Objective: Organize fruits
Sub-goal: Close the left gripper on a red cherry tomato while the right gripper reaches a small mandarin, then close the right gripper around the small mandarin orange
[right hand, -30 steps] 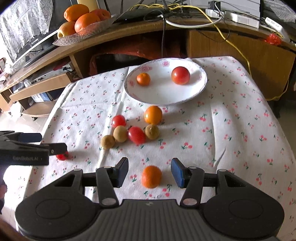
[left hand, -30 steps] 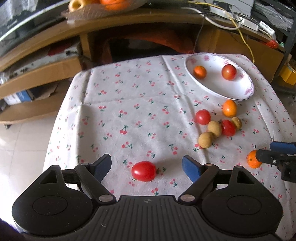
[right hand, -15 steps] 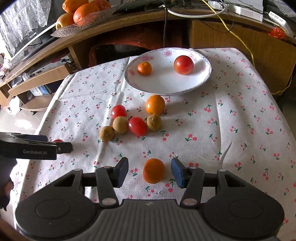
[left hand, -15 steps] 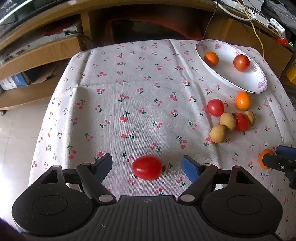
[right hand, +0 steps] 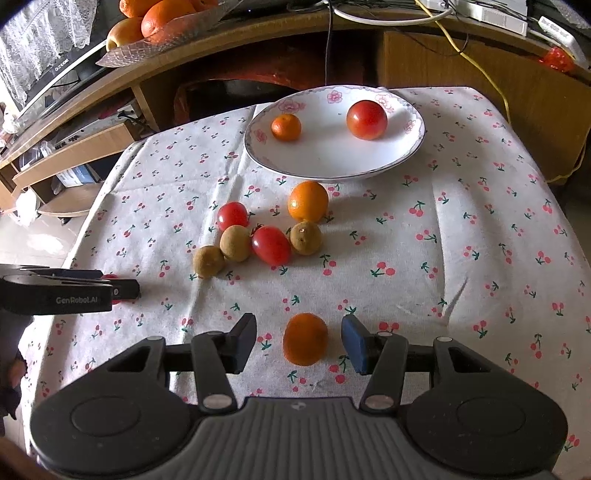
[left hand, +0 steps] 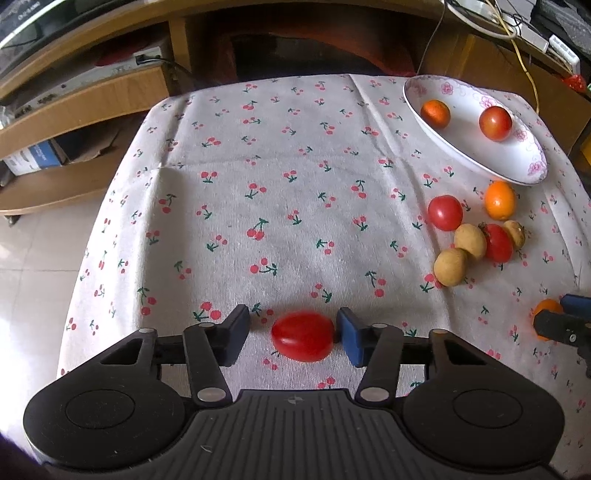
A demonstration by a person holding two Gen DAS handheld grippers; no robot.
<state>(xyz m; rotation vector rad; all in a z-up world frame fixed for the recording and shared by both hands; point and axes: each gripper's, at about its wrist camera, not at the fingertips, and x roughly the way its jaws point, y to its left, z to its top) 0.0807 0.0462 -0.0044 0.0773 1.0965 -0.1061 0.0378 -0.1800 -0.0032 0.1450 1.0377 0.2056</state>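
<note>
My left gripper is open around a red cherry tomato on the cherry-print tablecloth; the right pad touches it and the left pad stands off. My right gripper is open around a small orange, with gaps on both sides. A white plate at the back holds a small orange and a red tomato. In front of it lie an orange, two cherry tomatoes and three brown longans.
The table drops off at its left and front edges to a tiled floor. A wooden shelf unit with a bowl of oranges and cables stands behind. The left gripper shows in the right wrist view.
Both grippers have narrowed around their fruits. The left gripper moved forward, so the tomato sits between its pads and the right pad now touches it. The orange sits deeper between the right pads.
</note>
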